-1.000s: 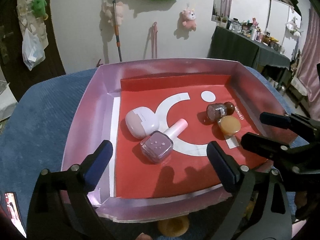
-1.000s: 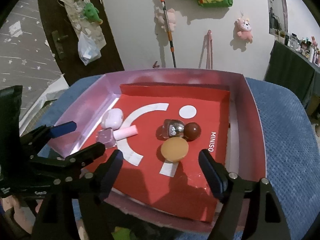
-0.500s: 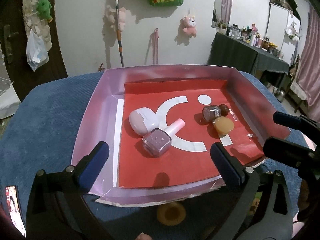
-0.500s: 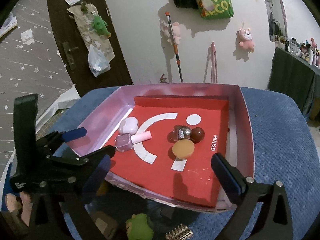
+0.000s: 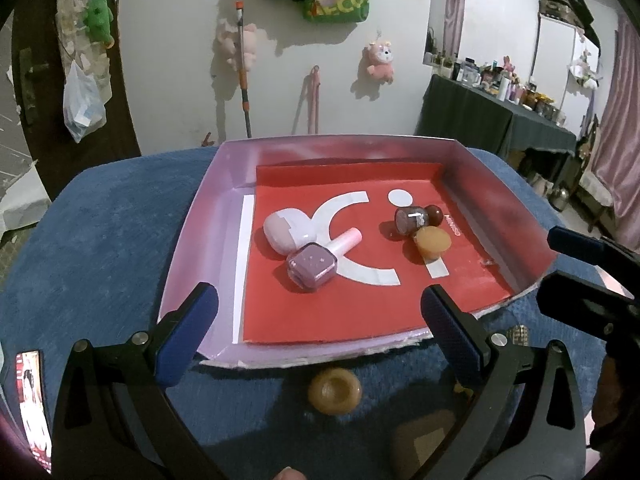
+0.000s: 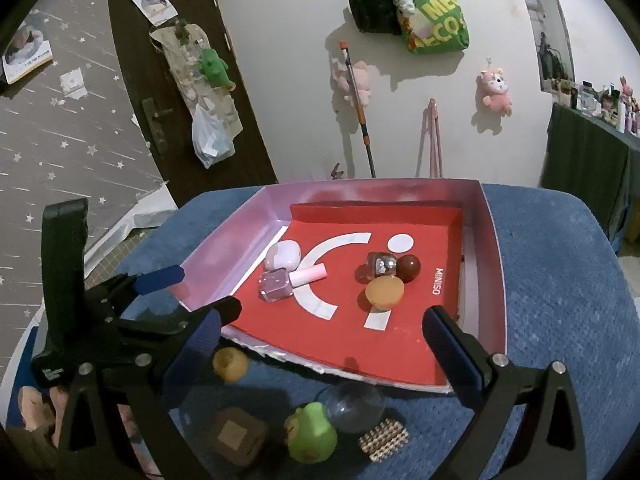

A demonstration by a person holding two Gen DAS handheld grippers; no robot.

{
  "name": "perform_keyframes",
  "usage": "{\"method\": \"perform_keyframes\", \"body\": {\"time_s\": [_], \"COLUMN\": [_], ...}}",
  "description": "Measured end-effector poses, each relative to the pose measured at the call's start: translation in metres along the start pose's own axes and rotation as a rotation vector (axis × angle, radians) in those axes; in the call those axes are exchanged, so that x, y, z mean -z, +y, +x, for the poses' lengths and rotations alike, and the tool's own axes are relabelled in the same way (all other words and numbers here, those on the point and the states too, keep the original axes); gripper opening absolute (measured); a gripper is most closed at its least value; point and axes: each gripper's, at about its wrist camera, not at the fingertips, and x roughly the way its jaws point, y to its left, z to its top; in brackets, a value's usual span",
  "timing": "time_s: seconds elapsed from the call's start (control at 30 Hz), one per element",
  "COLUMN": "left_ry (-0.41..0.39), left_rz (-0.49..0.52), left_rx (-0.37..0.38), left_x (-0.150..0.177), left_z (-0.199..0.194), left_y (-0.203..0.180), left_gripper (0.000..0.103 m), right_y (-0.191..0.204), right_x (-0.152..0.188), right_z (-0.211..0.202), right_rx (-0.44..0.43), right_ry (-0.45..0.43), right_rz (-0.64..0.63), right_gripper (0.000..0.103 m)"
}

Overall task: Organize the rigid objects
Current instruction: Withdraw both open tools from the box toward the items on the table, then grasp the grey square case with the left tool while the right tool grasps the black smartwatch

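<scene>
Both tools spread wide, empty, near the tray.
Inside tray (image 5: pixel 208 216): left tool (image 5: pixel 320 316), right tool (image 6: pixel 326 336) clear of nail polish (image 5: pixel 312 266), orange cap (image 5: pixel 433 242).

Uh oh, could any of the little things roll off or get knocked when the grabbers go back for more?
Maybe. The round glass ball sits near the front edge of the blue cushion, so a bump might send it rolling off. The green toy and the wooden cube lie close together, so wide-open fingers could nudge one while reaching for the other. In the tray, the brown bottle lies on its side and could roll into the orange lid.
</scene>
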Motion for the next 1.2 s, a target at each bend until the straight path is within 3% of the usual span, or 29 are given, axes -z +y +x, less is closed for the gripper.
{"method": "perform_keyframes", "body": {"time_s": [0.37,1.2], "left_ry": [0.001,-0.009], "left_rz": [0.015,-0.045], "left_rx": [-0.025,0.0], "left_x": [0.018,0.053], "left_z": [-0.014,-0.043], "left_y": [-0.006,-0.015], "left_gripper": [0.103,0.103], "right_y": [0.004,0.004], "right_x": [0.02,0.061], "right_z": [-0.013,-0.04], "right_rx": [-0.015,-0.062], "right_ry": [0.003,-0.039], "right_rz": [0.005,0.041], "right_gripper": [0.103,0.103]}}
